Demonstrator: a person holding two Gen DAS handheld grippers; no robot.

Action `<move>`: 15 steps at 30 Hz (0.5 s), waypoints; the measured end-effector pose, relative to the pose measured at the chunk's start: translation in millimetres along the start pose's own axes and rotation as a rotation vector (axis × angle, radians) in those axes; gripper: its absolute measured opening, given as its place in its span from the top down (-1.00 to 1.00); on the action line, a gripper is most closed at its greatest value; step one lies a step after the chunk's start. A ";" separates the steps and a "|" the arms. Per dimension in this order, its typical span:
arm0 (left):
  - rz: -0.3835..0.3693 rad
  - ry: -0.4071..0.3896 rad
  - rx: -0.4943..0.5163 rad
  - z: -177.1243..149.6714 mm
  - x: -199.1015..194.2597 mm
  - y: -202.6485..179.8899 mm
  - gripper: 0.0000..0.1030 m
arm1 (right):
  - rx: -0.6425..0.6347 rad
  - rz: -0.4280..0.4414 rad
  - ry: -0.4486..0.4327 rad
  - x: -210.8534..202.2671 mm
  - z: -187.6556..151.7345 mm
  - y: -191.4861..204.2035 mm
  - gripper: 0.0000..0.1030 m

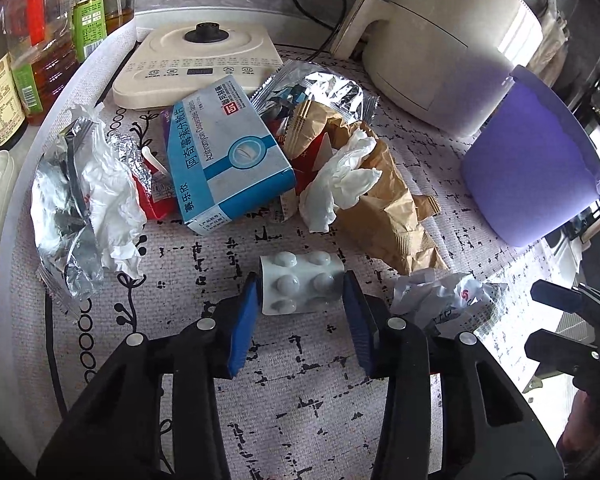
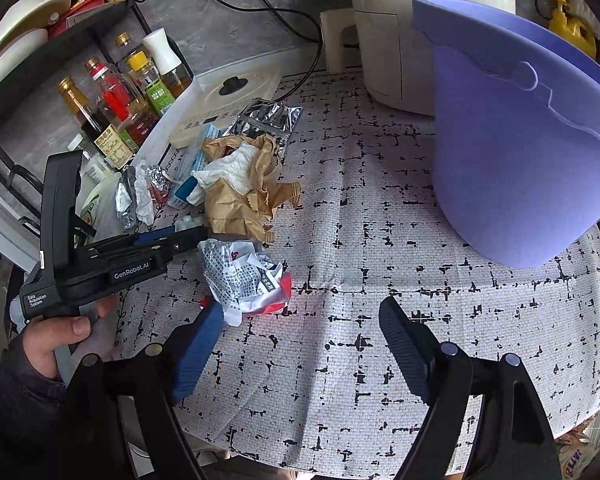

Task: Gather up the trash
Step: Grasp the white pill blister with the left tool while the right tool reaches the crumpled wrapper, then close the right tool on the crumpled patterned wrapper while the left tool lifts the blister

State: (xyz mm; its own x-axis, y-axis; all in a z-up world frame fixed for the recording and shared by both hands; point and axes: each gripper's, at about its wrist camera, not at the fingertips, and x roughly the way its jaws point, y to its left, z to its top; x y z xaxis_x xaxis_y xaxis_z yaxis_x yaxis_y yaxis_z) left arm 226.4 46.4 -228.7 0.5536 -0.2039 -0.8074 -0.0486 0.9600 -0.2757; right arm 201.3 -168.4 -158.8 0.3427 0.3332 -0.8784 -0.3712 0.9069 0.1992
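left gripper [image 1: 300,294] clamps the blister pack [image 1: 300,286] to bin it; right gripper [image 2: 300,344] gapes beside crumpled paper [image 2: 244,276], both short of the purple bin [image 2: 520,152].

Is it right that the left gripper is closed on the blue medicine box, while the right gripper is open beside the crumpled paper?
Not quite. The left wrist view shows the left gripper closed on the pill blister pack; the blue medicine box lies untouched behind it. The right gripper is indeed open beside the crumpled paper.
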 end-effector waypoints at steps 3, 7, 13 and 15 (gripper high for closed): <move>0.010 -0.017 0.003 -7.0 -14.2 5.0 0.19 | -0.017 0.019 -0.002 6.5 2.2 10.8 -0.53; 0.020 -0.030 -0.018 -19.7 -32.3 15.4 0.18 | -0.049 0.032 -0.007 16.7 4.8 25.3 -0.53; 0.033 -0.048 -0.044 -36.5 -55.0 33.1 0.18 | -0.122 -0.008 -0.034 29.7 16.3 42.7 -0.53; 0.030 -0.054 -0.048 -39.9 -62.1 37.3 0.18 | -0.138 -0.014 -0.015 37.2 18.3 46.5 -0.19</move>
State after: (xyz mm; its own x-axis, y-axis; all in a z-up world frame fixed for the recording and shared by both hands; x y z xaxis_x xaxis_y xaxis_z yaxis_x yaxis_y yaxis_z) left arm 157.0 87.2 -209.6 0.5957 -0.1633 -0.7864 -0.1044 0.9550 -0.2775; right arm 212.6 -109.2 -174.2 0.3613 0.3253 -0.8739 -0.4808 0.8680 0.1243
